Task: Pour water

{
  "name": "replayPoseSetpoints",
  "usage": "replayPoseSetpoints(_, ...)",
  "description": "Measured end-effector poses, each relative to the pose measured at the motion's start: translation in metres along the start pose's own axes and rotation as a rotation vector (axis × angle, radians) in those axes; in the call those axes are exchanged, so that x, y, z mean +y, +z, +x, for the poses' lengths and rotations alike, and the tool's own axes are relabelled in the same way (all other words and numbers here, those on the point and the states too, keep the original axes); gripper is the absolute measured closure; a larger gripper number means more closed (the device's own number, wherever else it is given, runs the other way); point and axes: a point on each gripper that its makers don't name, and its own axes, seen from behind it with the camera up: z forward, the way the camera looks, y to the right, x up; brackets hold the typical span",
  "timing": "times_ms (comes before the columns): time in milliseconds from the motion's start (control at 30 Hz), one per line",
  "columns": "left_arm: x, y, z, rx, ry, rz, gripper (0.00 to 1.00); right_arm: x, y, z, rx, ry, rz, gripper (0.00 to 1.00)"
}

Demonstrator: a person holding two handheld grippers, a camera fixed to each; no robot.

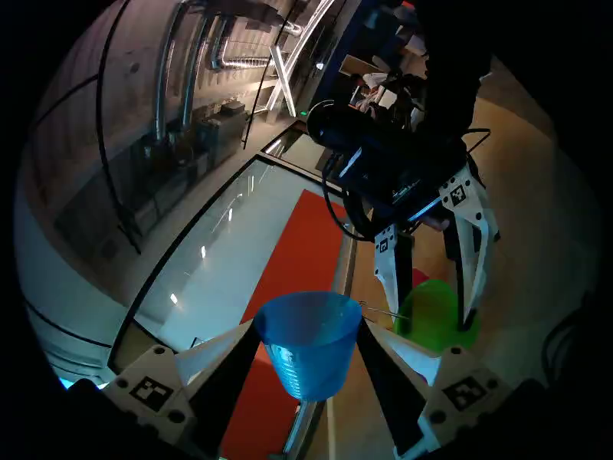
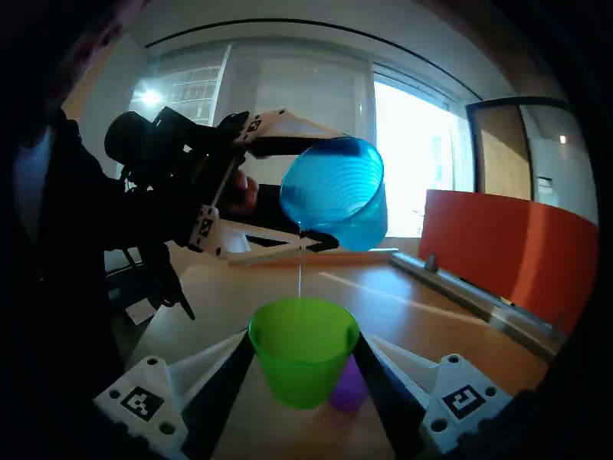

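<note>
My left gripper is shut on a translucent blue cup, which is tilted over. In the right gripper view the blue cup hangs tipped above a green cup, and a thin stream of water falls from its rim into it. My right gripper is shut on the green cup, held upright just over the wooden table. From the left gripper view the right gripper and the green cup sit below and to the right.
A small purple cup stands on the table right behind the green cup. An orange partition with a metal rail runs along the table's right side. A person's dark sleeve is at the left. Bright windows lie behind.
</note>
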Motion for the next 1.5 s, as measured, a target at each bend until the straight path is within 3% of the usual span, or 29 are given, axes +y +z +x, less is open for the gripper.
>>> replayPoseSetpoints(1500, -0.0014, 0.0039, -0.0084, -0.018, 0.007, 0.001, 0.14, 0.0018, 0.0008, -0.0007, 0.001, -0.006, -0.001, 0.10)
